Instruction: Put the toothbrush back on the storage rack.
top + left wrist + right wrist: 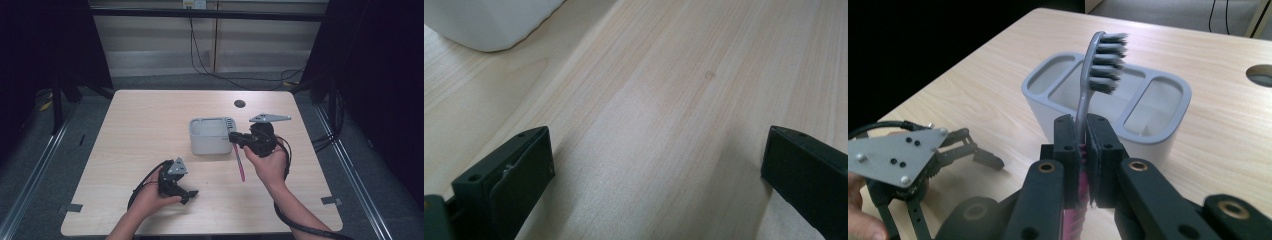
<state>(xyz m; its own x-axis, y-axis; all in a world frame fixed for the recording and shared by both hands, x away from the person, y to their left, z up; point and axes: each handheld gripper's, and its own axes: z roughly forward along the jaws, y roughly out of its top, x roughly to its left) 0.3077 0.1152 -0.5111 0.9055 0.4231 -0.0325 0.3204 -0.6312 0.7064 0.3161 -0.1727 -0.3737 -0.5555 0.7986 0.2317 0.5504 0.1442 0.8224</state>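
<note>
— Grey-necked toothbrush (1098,65) with a pink handle: where is it?

— Clenched in the right gripper (1082,145), jaws pinching the neck. Bristle head stands up past the jaws; in the high view the handle slants down toward the surface.

— And the holder (210,136)?

— Just beyond the head, its compartments open upward. I'd judge the long axis must swing upright, handle-end down, over a slot.

— The other hand?

— Left gripper (179,186) rests on the pale wood surface (140,125), nearer the person than the holder, jaws spread wide, grasping nothing.
</note>
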